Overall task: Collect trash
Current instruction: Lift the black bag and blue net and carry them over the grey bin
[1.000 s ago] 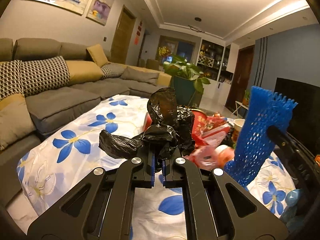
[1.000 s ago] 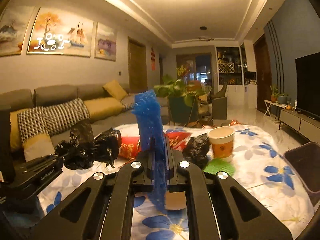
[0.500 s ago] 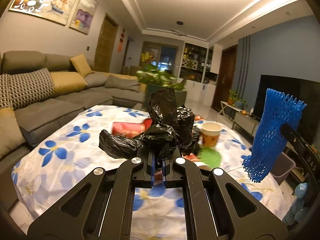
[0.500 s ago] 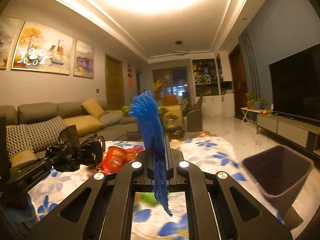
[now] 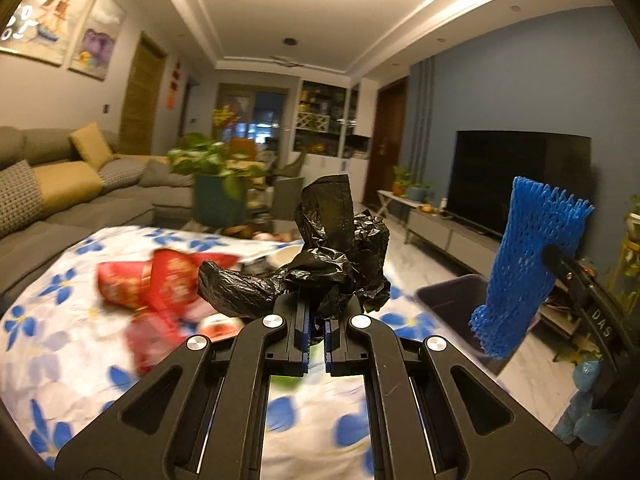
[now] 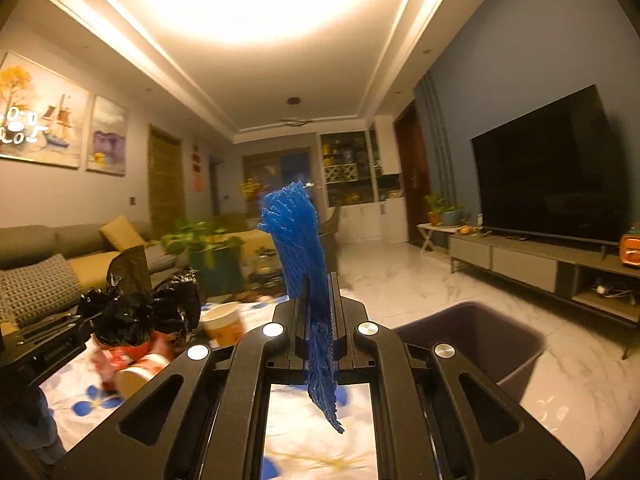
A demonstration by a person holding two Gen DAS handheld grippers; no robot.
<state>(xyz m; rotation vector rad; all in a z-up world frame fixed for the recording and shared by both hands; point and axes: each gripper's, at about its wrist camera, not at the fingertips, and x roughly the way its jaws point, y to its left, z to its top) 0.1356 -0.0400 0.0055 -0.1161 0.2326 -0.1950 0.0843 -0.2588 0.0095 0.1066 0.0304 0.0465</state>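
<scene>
Left gripper [image 5: 316, 322] is clamped on a crumpled black plastic bag [image 5: 336, 256], bunched up above the jaws. Right gripper [image 6: 318, 320] pinches a blue foam mesh sleeve [image 6: 298, 248], long axis roughly vertical, frayed end up (tail hanging below the fingers). Both are over the blue-flowered white tablecloth [image 5: 60, 320], near the dark plastic bin [image 6: 480, 336].

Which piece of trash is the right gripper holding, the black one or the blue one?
The blue foam net. It is pinched in the right gripper; the black plastic bag is in the left gripper.
</scene>
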